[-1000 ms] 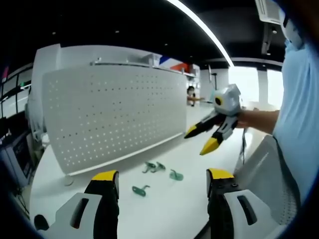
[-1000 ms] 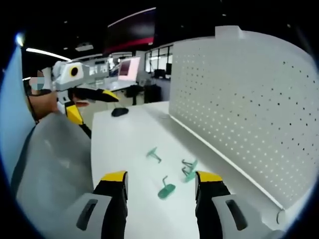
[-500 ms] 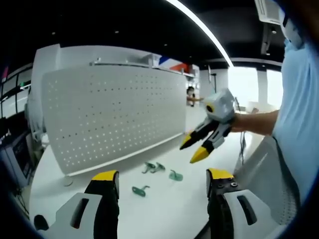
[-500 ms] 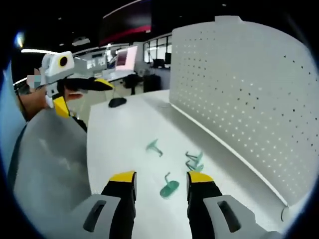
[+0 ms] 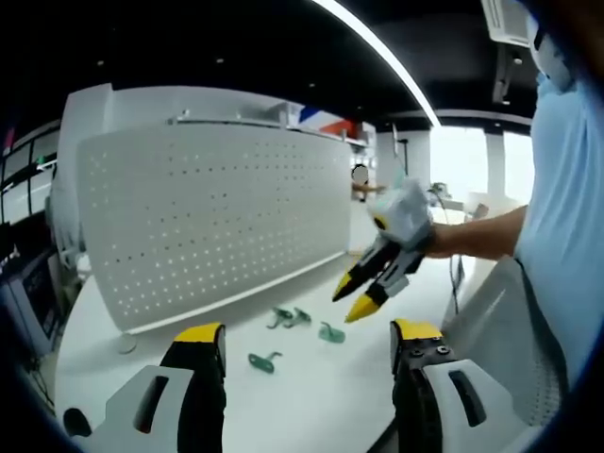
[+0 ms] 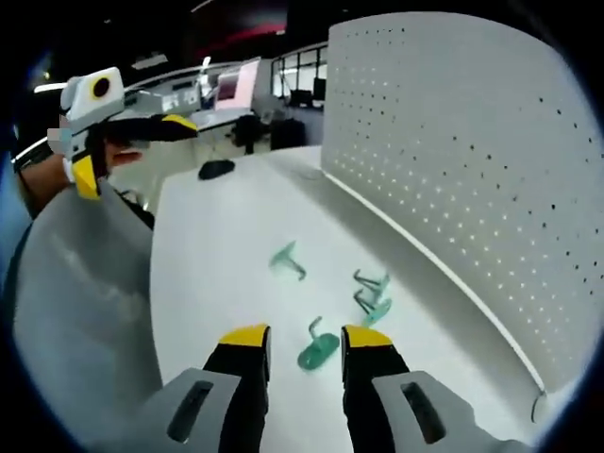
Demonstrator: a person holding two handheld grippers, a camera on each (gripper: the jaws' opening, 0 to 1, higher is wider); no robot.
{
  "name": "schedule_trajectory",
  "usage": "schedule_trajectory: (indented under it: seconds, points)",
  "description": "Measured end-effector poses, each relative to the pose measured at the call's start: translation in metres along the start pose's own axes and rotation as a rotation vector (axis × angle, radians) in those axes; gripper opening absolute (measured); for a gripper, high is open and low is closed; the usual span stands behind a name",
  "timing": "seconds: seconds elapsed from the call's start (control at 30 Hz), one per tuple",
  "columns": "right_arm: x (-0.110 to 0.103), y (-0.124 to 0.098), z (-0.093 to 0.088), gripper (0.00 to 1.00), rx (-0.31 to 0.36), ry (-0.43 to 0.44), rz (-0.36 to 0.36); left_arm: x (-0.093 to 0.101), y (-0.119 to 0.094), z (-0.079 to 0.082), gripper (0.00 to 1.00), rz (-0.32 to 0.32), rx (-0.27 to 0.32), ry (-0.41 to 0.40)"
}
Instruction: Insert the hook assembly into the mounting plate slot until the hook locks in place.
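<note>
Hook (image 6: 318, 347) seemingly between right claw (image 6: 304, 340) tips

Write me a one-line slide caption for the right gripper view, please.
Right gripper descends, jaws narrowed, toward a green hook on the white table beside the pegboard.

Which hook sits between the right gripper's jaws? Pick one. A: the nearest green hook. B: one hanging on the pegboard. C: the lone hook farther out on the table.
A: in the right gripper view, the nearest green hook lies on the table between the open jaws of the right gripper.
</note>
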State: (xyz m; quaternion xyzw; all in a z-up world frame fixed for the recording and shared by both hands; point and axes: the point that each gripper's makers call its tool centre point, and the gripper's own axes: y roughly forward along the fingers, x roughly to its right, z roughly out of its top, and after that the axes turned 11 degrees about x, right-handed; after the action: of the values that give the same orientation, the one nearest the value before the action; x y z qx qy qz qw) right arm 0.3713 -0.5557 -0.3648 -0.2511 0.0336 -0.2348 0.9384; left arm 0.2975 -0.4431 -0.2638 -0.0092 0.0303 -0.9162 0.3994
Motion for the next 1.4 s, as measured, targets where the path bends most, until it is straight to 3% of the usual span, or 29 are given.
schedule_trajectory:
  seconds: [0.63, 1.4]
  points:
    - [0.003, 0.021, -0.021, 0.14, -0.098, 0.042, -0.024, -0.006, -0.001, -0.006, 0.72, -0.009, -0.007, -0.005]
    - [0.012, 0.033, -0.027, 0.05, -0.135, 0.058, -0.074, -0.002, 0.0, -0.003, 0.71, -0.013, -0.004, -0.002]
